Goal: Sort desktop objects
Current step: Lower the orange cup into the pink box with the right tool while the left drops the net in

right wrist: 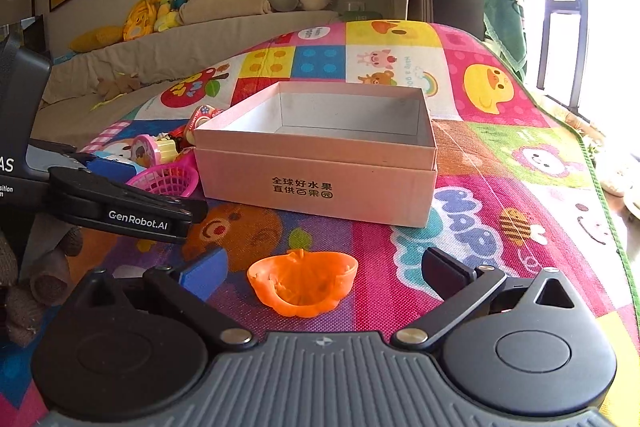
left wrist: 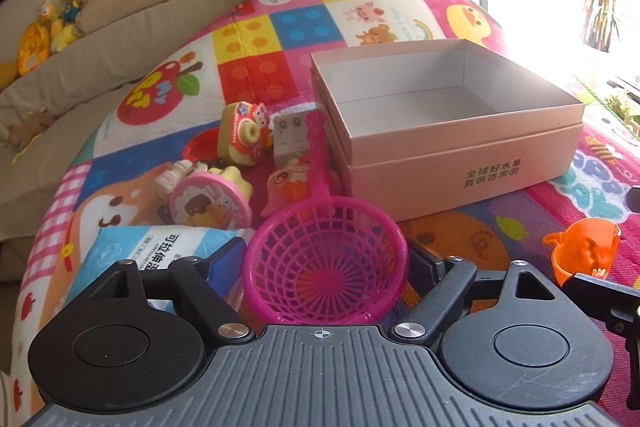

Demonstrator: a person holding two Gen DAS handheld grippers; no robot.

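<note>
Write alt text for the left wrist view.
The left gripper, jaws open, frames a pink net scoop on a colourful play mat. Small toys crowd its left side; an empty pink box sits behind, an orange mould at right.

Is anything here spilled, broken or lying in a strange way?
Nothing looks spilled or broken. The pink box stands upright and empty. The small toys lie in a loose heap left of it, and the pink net scoop lies with its handle against the box. The orange pumpkin cup lies alone in front.
</note>
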